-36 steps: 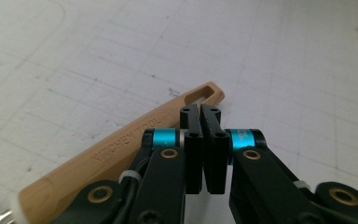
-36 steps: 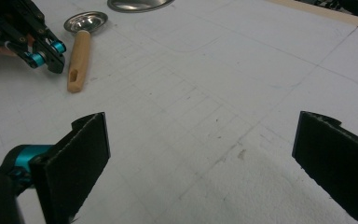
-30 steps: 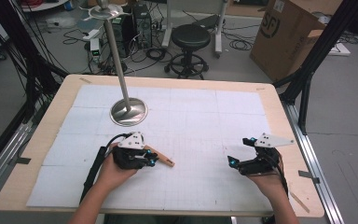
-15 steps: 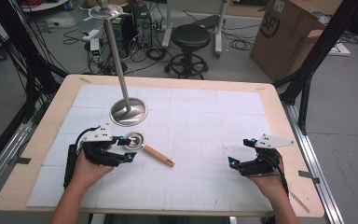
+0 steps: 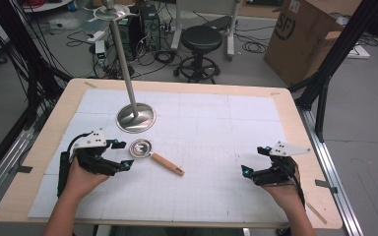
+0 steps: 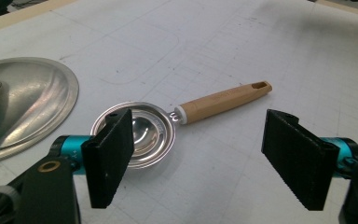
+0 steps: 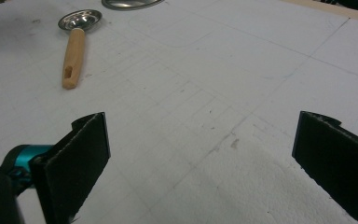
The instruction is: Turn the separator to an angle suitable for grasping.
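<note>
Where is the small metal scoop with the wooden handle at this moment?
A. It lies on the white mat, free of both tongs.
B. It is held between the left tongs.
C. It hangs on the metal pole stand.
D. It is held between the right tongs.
A: the small metal scoop with the wooden handle lies flat on the white mat, and the left tongs stand open beside it, not touching it.

The left tool point(image 5: 119, 154) is held low over the bench at the left, its hand point(image 5: 81, 174) gripping the body from behind and the forearm entering from the bottom edge. Its jaws have just been opening and stand wide apart with nothing clamped between the pads. The right tool point(image 5: 252, 161) is held low at the right, jaws pointing left and spread wide, the right hand point(image 5: 285, 189) behind it.
</note>
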Available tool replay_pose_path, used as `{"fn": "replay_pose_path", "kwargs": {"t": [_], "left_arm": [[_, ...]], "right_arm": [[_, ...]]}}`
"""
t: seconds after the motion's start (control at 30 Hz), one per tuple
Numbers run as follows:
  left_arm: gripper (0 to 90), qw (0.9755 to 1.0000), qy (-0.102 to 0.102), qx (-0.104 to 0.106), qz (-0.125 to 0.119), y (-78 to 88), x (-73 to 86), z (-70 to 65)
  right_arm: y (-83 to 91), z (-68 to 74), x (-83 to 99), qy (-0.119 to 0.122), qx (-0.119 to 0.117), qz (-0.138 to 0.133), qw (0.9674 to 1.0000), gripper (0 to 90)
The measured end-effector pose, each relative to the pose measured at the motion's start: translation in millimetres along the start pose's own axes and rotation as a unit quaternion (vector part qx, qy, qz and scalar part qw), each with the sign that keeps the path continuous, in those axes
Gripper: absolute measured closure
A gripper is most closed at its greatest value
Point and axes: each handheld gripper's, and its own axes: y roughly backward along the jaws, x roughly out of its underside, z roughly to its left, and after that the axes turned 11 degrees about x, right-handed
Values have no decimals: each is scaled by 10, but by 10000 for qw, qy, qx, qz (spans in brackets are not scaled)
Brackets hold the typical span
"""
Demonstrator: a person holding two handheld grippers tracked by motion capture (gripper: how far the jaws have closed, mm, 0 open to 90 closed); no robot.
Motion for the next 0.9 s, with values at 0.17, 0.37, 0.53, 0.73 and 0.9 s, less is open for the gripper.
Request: {"fn": "replay_pose_path", "kwargs": {"t": [0.17,0.37,0.53,0.73,0.9], "left_arm": [[156,9998,30,-157,-69,68,15,20],[107,9996,70,-252,-94,111,38,47],[88,9997,47,-234,-69,97,44,47],[84,9998,-18,-209,21,55,30,35],[84,9997,-109,-141,140,3,-11,15]], "right_arm": [[-14,7,-4,-8,-7,18,10000,26],[-22,-1,9,-9,-8,43,10000,26],[-33,-5,19,-7,-8,78,10000,26],[-34,6,7,1,-9,65,10000,26],[-35,15,5,18,-9,48,10000,26]]}}
